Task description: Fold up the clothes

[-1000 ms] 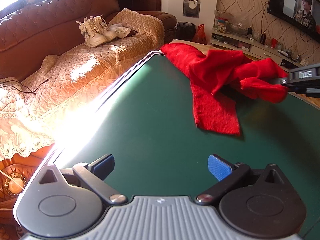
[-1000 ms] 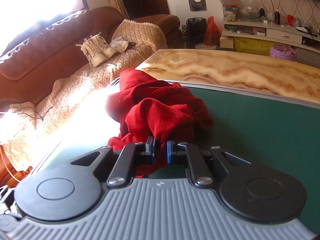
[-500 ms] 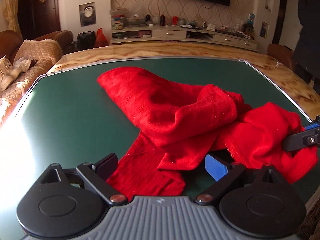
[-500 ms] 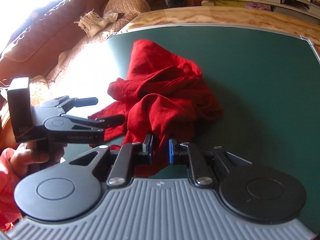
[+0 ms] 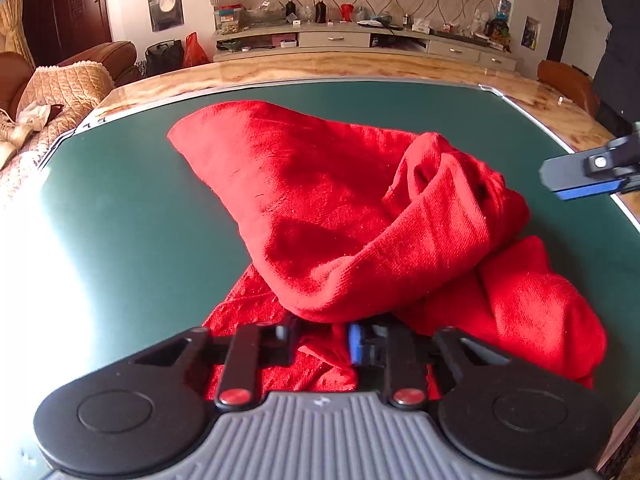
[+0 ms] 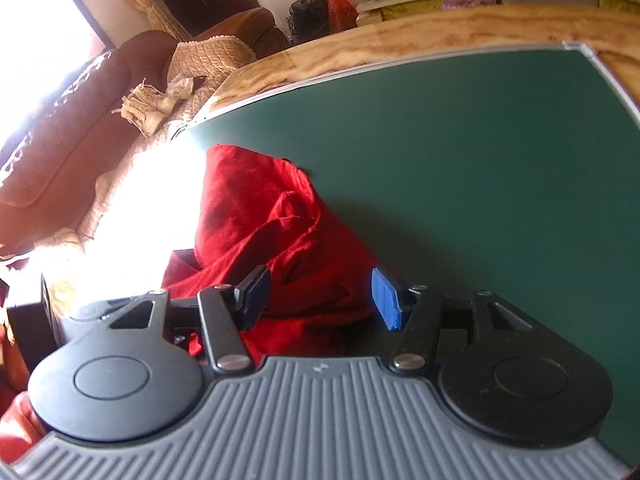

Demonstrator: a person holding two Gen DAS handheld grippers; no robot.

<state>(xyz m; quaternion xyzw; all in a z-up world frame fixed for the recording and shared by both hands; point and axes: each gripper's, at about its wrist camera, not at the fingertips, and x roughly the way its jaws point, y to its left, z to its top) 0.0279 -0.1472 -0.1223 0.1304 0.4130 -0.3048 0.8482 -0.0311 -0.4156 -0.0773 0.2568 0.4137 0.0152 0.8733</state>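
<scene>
A crumpled red knit garment (image 5: 320,208) lies heaped on the green table mat (image 5: 132,208). My left gripper (image 5: 322,340) is at the garment's near edge. Its jaws are closing, with a fold of red cloth pinched between the pads. In the right wrist view the same garment (image 6: 256,208) lies on the left of the mat (image 6: 480,160). My right gripper (image 6: 320,298) hovers over its near end. Its jaws are opening and the blue pads stand apart, clear of the cloth. One right finger (image 5: 580,176) shows at the right edge of the left wrist view.
A metal strip and a marbled wooden rim (image 5: 360,68) frame the mat. A brown sofa with a beige quilted cover (image 6: 80,140) and pale boots (image 6: 148,112) stands to the left. Sun glare (image 5: 32,260) washes out the mat's left side. A cabinet (image 5: 360,40) lines the far wall.
My left gripper swung from the bare mat to the garment and shut on its near edge. My right gripper let go of the cloth, opened and drew back.
</scene>
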